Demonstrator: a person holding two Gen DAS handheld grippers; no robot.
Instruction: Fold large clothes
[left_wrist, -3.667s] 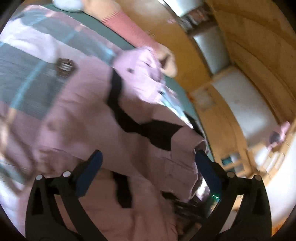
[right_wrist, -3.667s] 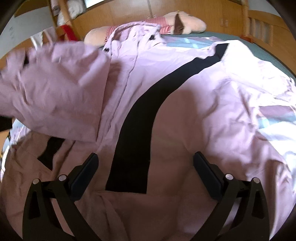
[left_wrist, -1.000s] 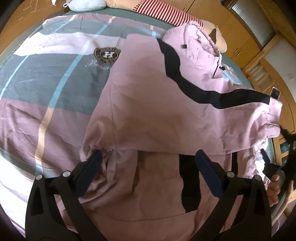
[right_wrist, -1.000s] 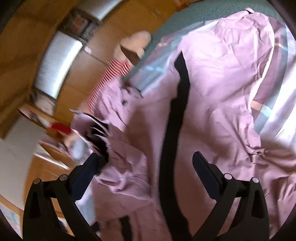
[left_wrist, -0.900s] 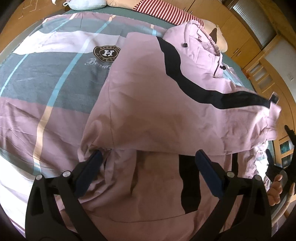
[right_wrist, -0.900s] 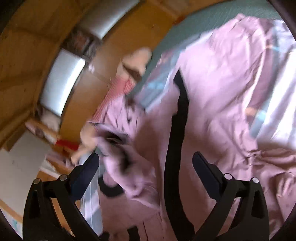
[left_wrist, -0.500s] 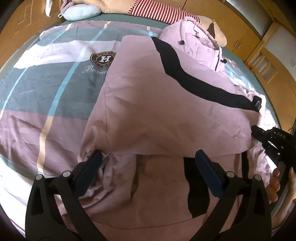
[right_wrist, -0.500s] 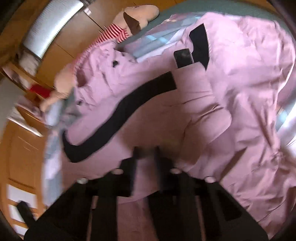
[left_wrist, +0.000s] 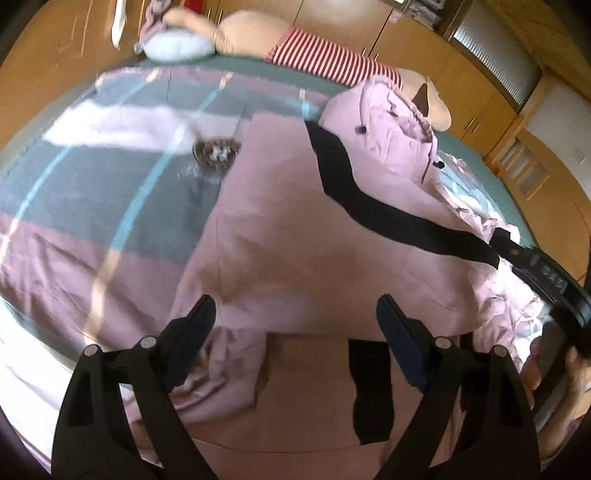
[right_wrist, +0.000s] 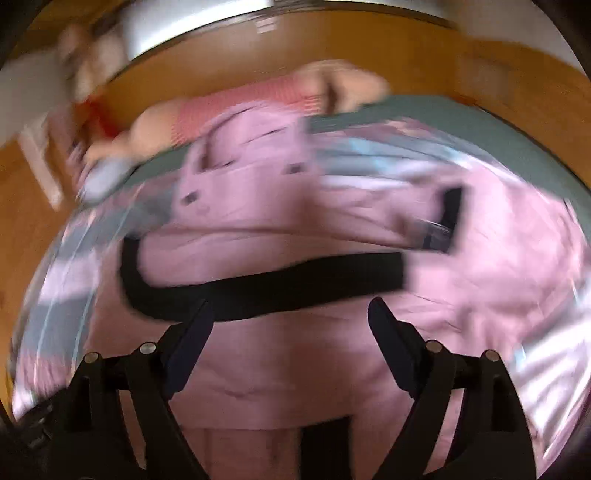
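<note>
A large pink jacket (left_wrist: 295, 236) with black stripes lies on the bed, one sleeve folded across its body. Its hood (left_wrist: 391, 122) points to the far side. My left gripper (left_wrist: 295, 314) is open and empty, hovering over the jacket's lower half. My right gripper (right_wrist: 291, 317) is open and empty above the folded sleeve and its black stripe (right_wrist: 266, 288); this view is blurred by motion. The right gripper's body and the hand holding it show at the right edge of the left wrist view (left_wrist: 546, 280).
The bed has a checked pink, grey and blue cover (left_wrist: 92, 192) with a round badge (left_wrist: 216, 153). A plush toy in a red striped shirt (left_wrist: 325, 62) and a pale blue pillow (left_wrist: 177, 46) lie at the head. Wooden cupboards (left_wrist: 480, 92) stand behind.
The sleeve was carried across the jacket body and laid down. The right gripper let it go, opened and swung round over the jacket. The left gripper tilted up slightly.
</note>
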